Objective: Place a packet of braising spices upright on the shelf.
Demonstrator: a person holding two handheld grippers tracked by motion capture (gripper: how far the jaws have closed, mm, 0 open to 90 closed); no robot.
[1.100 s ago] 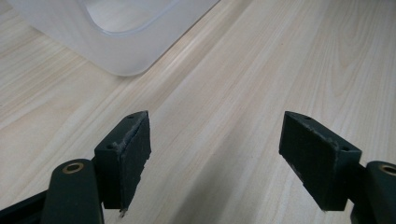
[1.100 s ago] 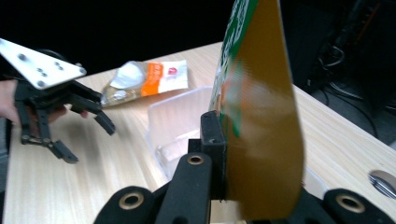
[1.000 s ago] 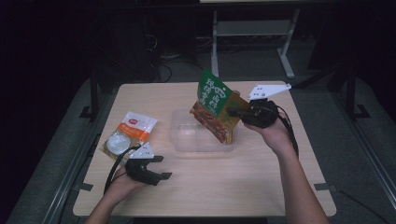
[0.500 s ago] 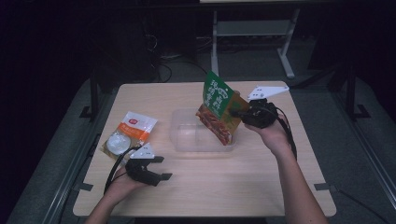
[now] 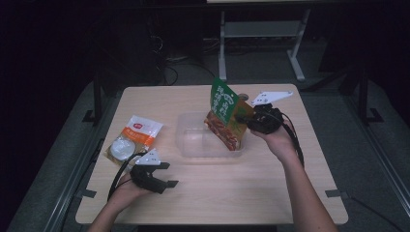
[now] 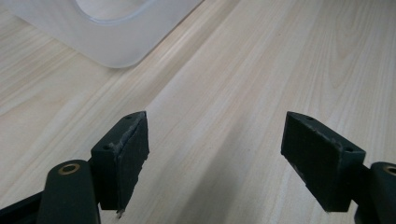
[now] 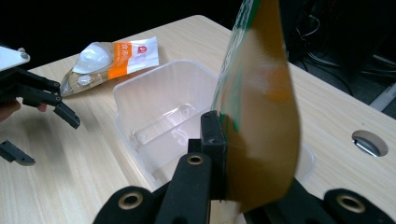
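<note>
A light wooden table (image 5: 251, 193) seen from above, with dark floor on all sides. The right gripper (image 5: 241, 118) is held over the right half of the table, its jaws clamped on the edge of a snack bag (image 5: 225, 113), green on top and orange-brown below. The bag stands nearly upright and tilted, its lower end down inside the right end of a clear plastic tub (image 5: 193, 145). The tub sits near the middle of the table, well clear of every table edge; its left part is bare.

In the right gripper view, the bag (image 7: 259, 116) rises from between the black jaws, and the tub (image 7: 154, 112) lies just beyond them with its rim open upward. A round hole (image 7: 369, 142) in the tabletop lies to the right.

The left gripper (image 5: 162, 175) rests low near the front left of the table, close to the front edge, held by the left hand (image 5: 128, 186). Its jaws stand wide apart with nothing between them. In the left gripper view, bare wood lies between the jaws, and a corner of the tub (image 6: 107, 32) sits ahead at upper left, apart from them.

A second packet (image 5: 135, 137), orange and white, lies flat near the left table edge, just behind the left gripper. A broad stretch of bare table runs along the front, between the two forearms.
</note>
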